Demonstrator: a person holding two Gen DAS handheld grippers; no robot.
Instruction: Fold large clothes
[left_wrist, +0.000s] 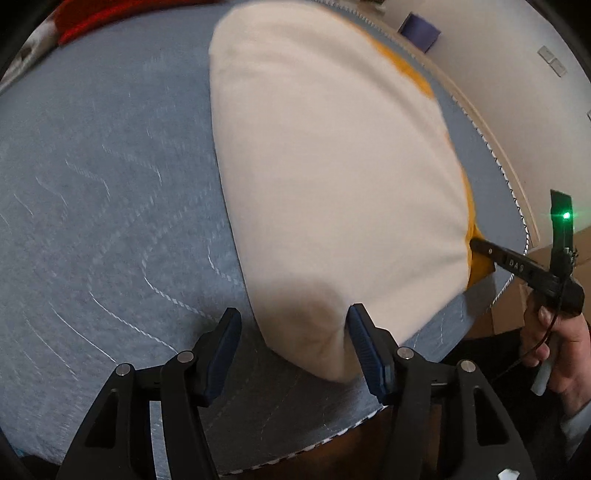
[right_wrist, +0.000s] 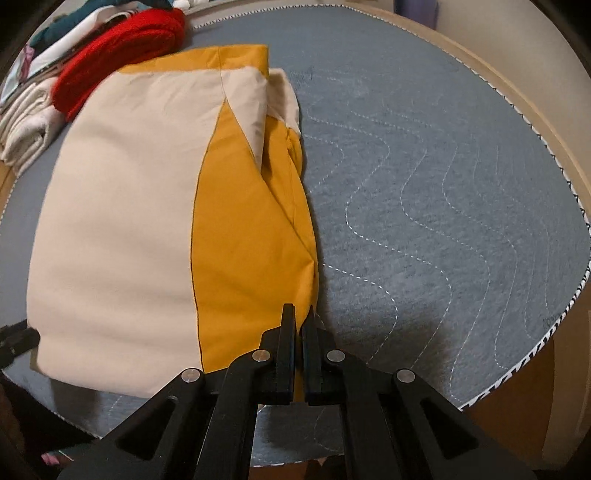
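Note:
A cream and mustard-yellow garment lies folded on the grey quilted pad. In the left wrist view my left gripper is open, its fingers either side of the garment's near cream corner. My right gripper shows at the far right, shut on the yellow edge. In the right wrist view the garment fills the left half, and my right gripper is shut on its near yellow corner.
A red garment and a stack of folded whitish clothes lie at the pad's far left edge. The quilted pad spreads to the right of the garment. A wooden rim borders it.

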